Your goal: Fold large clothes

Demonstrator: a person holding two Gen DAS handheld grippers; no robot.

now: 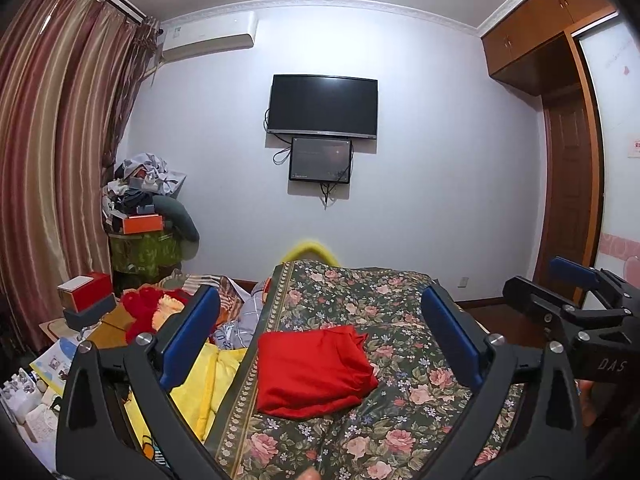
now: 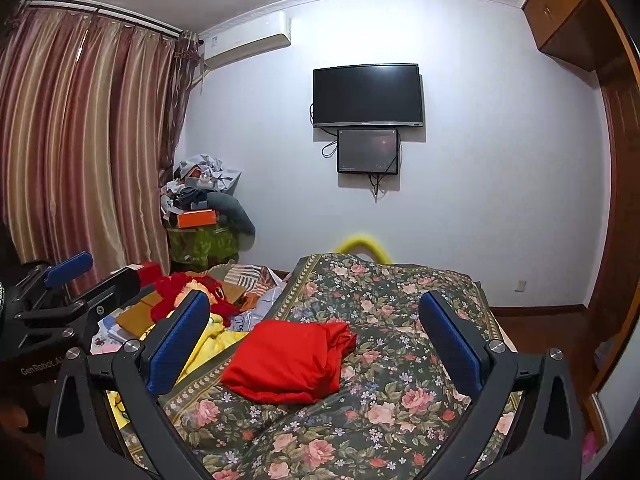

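Red garment (image 1: pixel 314 372): folded compact, lying mid-bed on floral bedspread (image 1: pixel 400 320), likely parked flat so the fold keeps.
Left gripper (image 1: pixel 320 344): jaws wide, empty, raised near side of garment.
Right gripper (image 2: pixel 314 350): same; apparently released.
Unfolded clothes pile (image 2: pixel 192 292): far left.

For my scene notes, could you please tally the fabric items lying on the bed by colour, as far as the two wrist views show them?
Red: 2, the folded red garment and a fuzzy red item
Yellow: 1, the yellow cloth
Floral: 1, the floral cover beneath the garment
Total: 4
More crumpled fabric lies further back, too jumbled to count.
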